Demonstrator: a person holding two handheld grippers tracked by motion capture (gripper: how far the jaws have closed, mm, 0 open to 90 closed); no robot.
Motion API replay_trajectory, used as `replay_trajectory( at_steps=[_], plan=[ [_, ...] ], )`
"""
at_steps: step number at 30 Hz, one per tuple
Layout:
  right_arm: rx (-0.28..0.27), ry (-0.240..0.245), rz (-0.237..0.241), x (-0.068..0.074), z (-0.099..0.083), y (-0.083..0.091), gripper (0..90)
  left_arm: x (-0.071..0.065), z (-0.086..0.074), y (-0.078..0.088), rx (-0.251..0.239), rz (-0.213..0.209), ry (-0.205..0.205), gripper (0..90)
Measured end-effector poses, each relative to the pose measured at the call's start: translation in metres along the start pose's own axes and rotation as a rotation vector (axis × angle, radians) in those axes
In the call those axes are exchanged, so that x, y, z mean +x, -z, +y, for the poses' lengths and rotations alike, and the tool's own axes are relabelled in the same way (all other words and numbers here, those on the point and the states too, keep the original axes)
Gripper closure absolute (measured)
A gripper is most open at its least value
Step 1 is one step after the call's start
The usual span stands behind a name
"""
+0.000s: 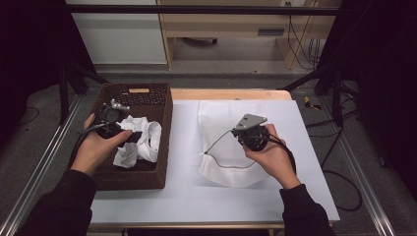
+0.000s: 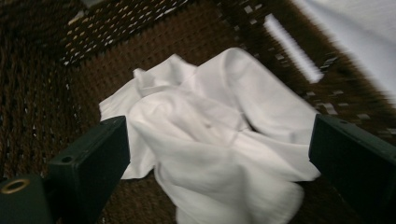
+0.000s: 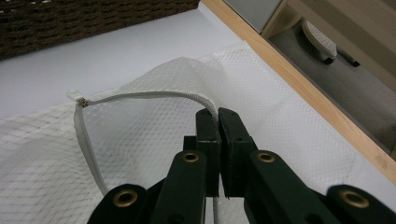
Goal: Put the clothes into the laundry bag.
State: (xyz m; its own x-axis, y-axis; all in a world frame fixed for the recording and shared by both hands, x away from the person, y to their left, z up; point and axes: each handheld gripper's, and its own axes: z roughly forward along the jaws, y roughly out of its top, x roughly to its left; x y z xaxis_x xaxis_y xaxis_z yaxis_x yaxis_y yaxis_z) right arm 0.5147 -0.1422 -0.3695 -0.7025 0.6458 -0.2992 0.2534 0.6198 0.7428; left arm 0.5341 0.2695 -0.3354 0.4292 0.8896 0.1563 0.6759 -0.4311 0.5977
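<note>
Cloth, white and crumpled [image 2: 210, 140], lies in the brown woven basket [image 1: 160, 142], between the wide-apart jaws of the left gripper [image 2: 219, 154]. The right gripper [image 3: 217, 116] pinches the zip edge of the white mesh bag [image 3: 154, 135] on the surface [image 1: 187, 196]

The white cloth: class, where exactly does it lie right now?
In the high view the white cloth lies crumpled inside the brown wicker basket at the table's left, beside the left gripper.

Basket wall [image 2: 299, 56] blurred (white cloth [image 2: 224, 140] cut off below)
</note>
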Motion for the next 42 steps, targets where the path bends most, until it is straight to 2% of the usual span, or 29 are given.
replay_trajectory(
  at_steps=[1,2,3,6,7,11,13,16,19,20,21,23,26,27,29,31,32,38,41,42],
  plan=[
    [0.002,0.003,0.001,-0.001,-0.001,-0.001,87.9,0.011,-0.003,-0.008,0.008,0.0,0.014,5.8],
    [0.002,0.003,0.001,-0.001,-0.001,-0.001,87.9,0.011,-0.003,-0.008,0.008,0.0,0.014,6.0],
    [0.007,-0.004,0.0,-0.002,-0.003,-0.002,87.9,0.018,-0.005,-0.013,0.016,0.002,0.018,6.2],
    [0.012,-0.006,0.001,-0.003,-0.004,-0.004,87.8,0.026,-0.007,-0.017,0.015,0.004,0.021,6.9],
    [0.015,-0.005,0.001,-0.004,-0.005,-0.005,87.8,0.032,-0.01,-0.022,0.026,-0.006,0.03,6.9],
    [0.017,-0.007,0.002,-0.003,-0.005,-0.005,87.7,0.039,-0.014,-0.031,0.052,-0.029,0.042,6.4],
    [0.016,-0.003,0.005,-0.002,-0.004,-0.005,87.6,0.041,-0.015,-0.041,0.073,-0.046,0.043,6.3],
    [0.017,-0.001,0.007,0.0,-0.004,-0.005,87.6,0.039,-0.015,-0.059,0.102,-0.077,0.038,6.3],
    [0.02,0.003,0.008,0.0,-0.004,-0.005,87.5,0.037,-0.014,-0.073,0.117,-0.114,0.051,6.3],
    [0.021,0.001,0.009,-0.001,-0.004,-0.006,87.5,0.037,-0.014,-0.073,0.117,-0.114,0.051,6.3],
    [0.02,-0.002,0.01,-0.001,-0.005,-0.006,87.5,0.036,-0.014,-0.083,0.128,-0.139,0.073,5.9],
    [0.02,-0.002,0.011,-0.001,-0.005,-0.006,87.5,0.034,-0.015,-0.092,0.14,-0.151,0.082,5.2],
    [0.021,-0.003,0.012,-0.002,-0.005,-0.006,87.5,0.033,-0.016,-0.099,0.158,-0.166,0.091,4.2],
    [0.02,-0.004,0.014,-0.001,-0.005,-0.006,87.4,0.031,-0.016,-0.103,0.17,-0.185,0.096,4.3],
    [0.021,-0.002,0.016,-0.001,-0.005,-0.007,87.4,0.03,-0.016,-0.104,0.174,-0.184,0.093,4.2],
    [0.024,-0.003,0.017,-0.001,-0.005,-0.007,87.2,0.026,-0.016,-0.108,0.182,-0.207,0.107,2.9],
    [0.025,-0.004,0.018,-0.001,-0.005,-0.007,87.1,0.024,-0.016,-0.109,0.182,-0.212,0.101,2.7],
    [0.021,-0.003,0.02,0.0,-0.005,-0.007,86.9,0.02,-0.016,-0.116,0.174,-0.203,0.093,2.6],
    [0.024,0.001,0.022,0.001,-0.005,-0.008,86.9,0.012,-0.014,-0.126,0.199,-0.165,0.067,0.4],
    [0.024,0.002,0.022,0.001,-0.005,-0.008,86.9,0.012,-0.014,-0.126,0.199,-0.165,0.067,0.0]
  ],
)
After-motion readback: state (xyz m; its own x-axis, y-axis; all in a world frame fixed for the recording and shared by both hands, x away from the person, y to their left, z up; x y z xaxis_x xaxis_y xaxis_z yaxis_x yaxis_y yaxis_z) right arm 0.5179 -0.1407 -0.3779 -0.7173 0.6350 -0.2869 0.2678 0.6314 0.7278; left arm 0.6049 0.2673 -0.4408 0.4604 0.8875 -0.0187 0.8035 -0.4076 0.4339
